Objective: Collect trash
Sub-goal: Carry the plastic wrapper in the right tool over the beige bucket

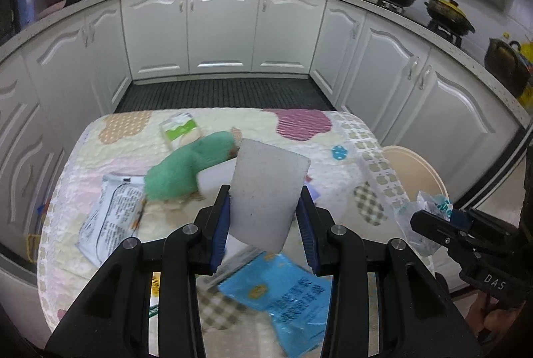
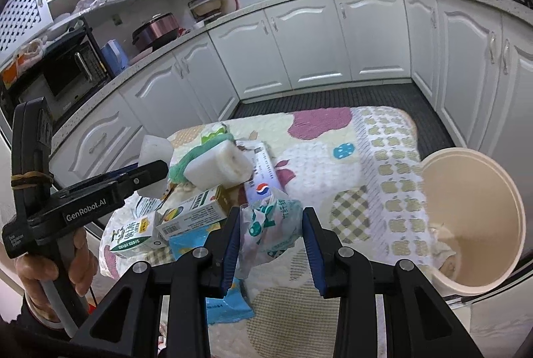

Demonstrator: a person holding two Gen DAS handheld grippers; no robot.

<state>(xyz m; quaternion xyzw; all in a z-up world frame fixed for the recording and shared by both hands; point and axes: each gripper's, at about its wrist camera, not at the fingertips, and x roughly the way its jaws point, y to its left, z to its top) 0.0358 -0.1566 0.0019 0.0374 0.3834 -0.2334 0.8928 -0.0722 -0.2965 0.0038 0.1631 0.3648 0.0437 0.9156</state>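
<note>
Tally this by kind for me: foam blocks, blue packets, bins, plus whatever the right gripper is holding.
Foam blocks: 2, the bare foam block in the left gripper and the netted foam block on the table
Blue packets: 1, the blue packet
Bins: 1, the beige bin
Held by the right gripper: 1, the clear wrapper
Total: 5

**Trash spread on counter, bin at right edge**

Foam block (image 2: pixel 218 166) lies on the cloth (image 1: pixel 186 166) mid-counter (image 2: pixel 383 158), toothpaste box (image 2: pixel 263 173) just right of it. Carton (image 2: pixel 195 213) and milk carton (image 2: pixel 133 233) sit nearer, to the left; leaflet (image 1: pixel 110 213) at left edge. Bin (image 2: pixel 479 218) stands beside the counter's right edge. Cabinets (image 1: pixel 220 28) behind.
</note>
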